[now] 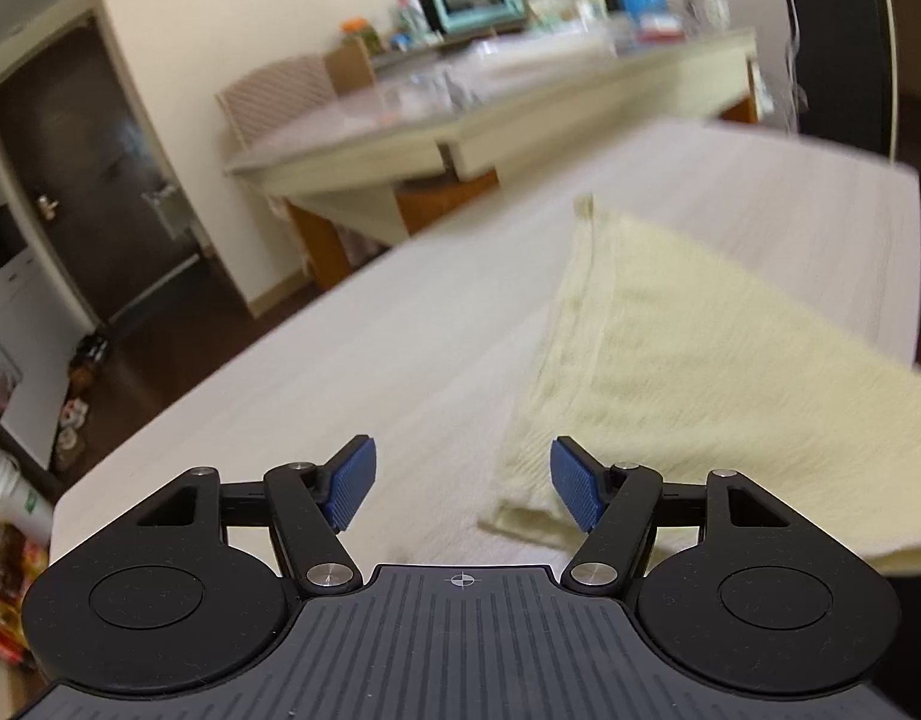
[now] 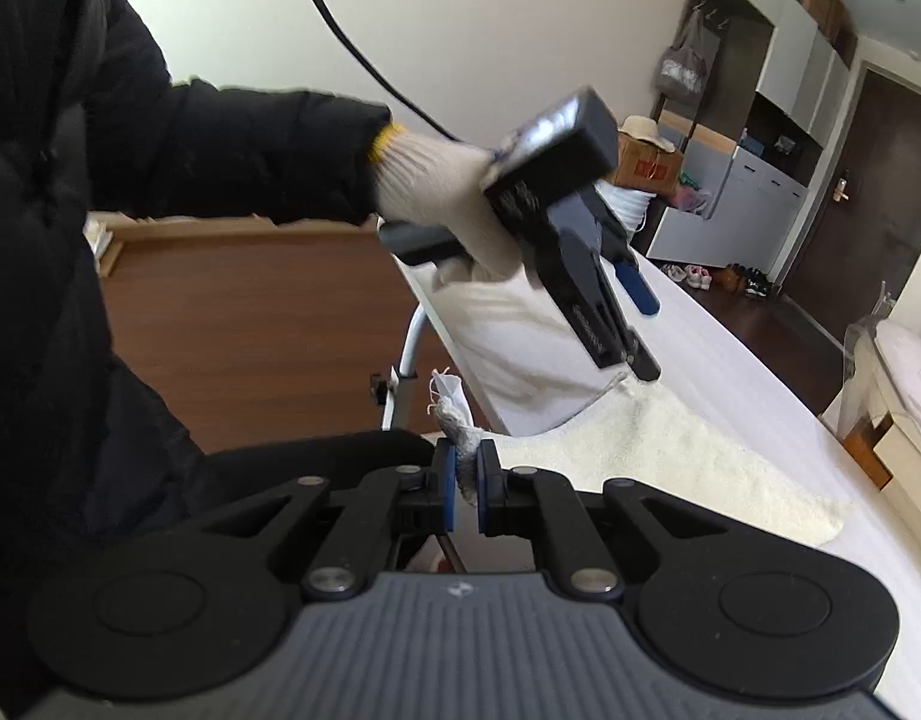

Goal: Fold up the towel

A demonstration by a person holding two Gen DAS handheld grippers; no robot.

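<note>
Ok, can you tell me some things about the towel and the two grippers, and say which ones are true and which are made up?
1. The right gripper pinches a corner of the towel. True.
2. The left gripper is shut on the towel. False: its fingers are open and hold nothing.
3. The towel is bright red. False: it is pale yellow.
4. The towel lies on a white table. True.
5. The hand holding the left gripper wears a glove. True.

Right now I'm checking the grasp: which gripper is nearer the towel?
Right. The right gripper is shut on a towel corner. The left gripper is open just above the towel's edge, holding nothing.
</note>
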